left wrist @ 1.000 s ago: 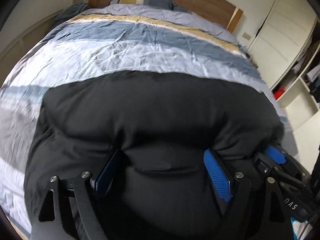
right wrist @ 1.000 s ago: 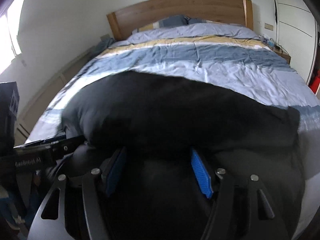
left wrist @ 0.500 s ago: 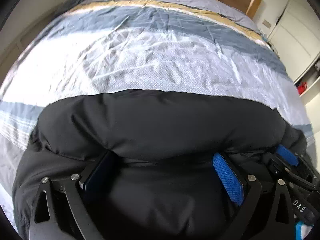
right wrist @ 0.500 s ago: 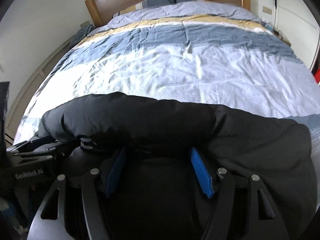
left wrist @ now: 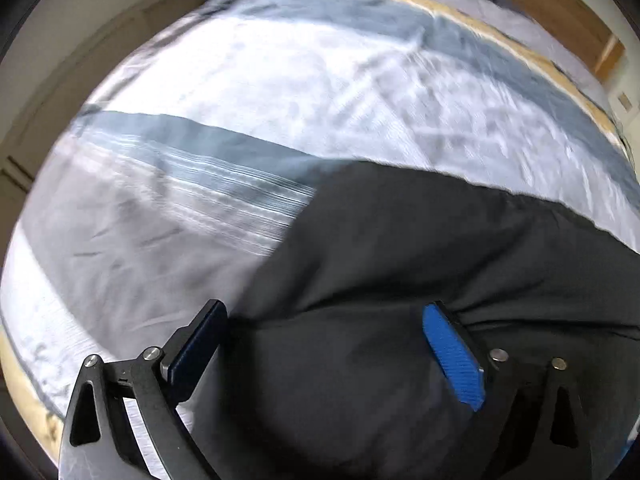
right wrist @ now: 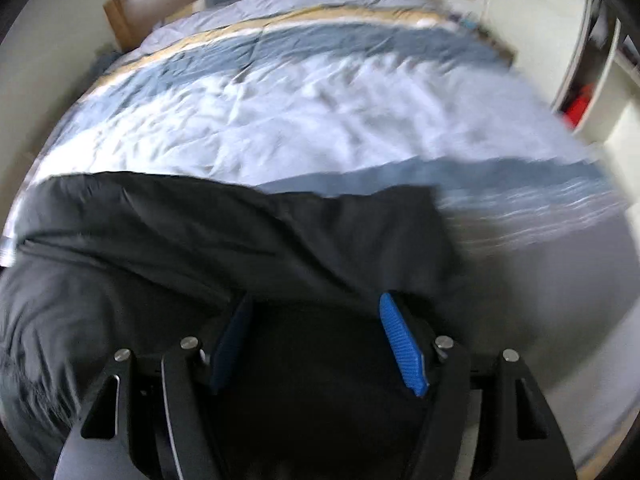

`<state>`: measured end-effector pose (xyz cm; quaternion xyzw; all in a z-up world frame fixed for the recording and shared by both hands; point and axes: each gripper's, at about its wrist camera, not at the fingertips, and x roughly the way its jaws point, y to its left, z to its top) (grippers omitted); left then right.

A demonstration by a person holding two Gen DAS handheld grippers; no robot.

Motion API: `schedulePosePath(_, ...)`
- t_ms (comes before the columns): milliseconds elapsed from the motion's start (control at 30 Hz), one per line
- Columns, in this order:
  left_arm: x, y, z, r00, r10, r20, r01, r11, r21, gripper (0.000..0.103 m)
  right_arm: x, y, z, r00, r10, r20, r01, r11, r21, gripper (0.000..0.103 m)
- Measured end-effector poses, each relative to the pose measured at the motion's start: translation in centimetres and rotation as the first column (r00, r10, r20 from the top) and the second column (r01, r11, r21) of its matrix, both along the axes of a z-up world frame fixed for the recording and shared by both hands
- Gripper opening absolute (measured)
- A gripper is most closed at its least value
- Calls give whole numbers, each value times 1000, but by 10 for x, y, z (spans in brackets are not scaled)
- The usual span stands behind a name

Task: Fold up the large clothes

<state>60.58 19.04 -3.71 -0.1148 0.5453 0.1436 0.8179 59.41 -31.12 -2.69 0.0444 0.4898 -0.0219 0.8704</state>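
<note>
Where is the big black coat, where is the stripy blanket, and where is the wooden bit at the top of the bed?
black coat [left wrist: 440,248]: left wrist view, its upper folded part.
stripy blanket [right wrist: 320,112]: right wrist view, the pale middle band.
wooden headboard [right wrist: 132,2]: right wrist view, its left end.

Both views have swung outward, the black garment [left wrist: 440,248] now lower, its side edges showing

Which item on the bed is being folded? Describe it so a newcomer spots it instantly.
Start at the bed with the striped blue, white and grey duvet. At its near end lies a bulky black garment, with both grippers' blue pads at its near edge. It is the only black, puffy thing on the pale bedding.
</note>
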Motion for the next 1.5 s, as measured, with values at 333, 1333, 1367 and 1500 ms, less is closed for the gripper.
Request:
schedulePosePath(333, -70, -31, 11, 978, -154, 141, 168, 981, -95, 95, -46, 72, 7, 972, 217, 92, -227, 967, 116, 65)
schedulePosePath(1333, -213, 26, 8, 973, -21, 229, 61, 984, -169, 95, -188, 15, 1, 996, 18, 90, -33, 986, 163, 65)
schedulePosePath(1367, -215, 38, 13, 967, -2, 254, 48, 983, -176, 96, -190, 2, 6, 994, -12, 109, -7, 986, 166, 65)
schedulePosePath(1500, -200, 73, 10, 961, 72, 267, 11, 955, -296, 100, -176, -49, 3, 989, -108, 98, 80, 964, 255, 79)
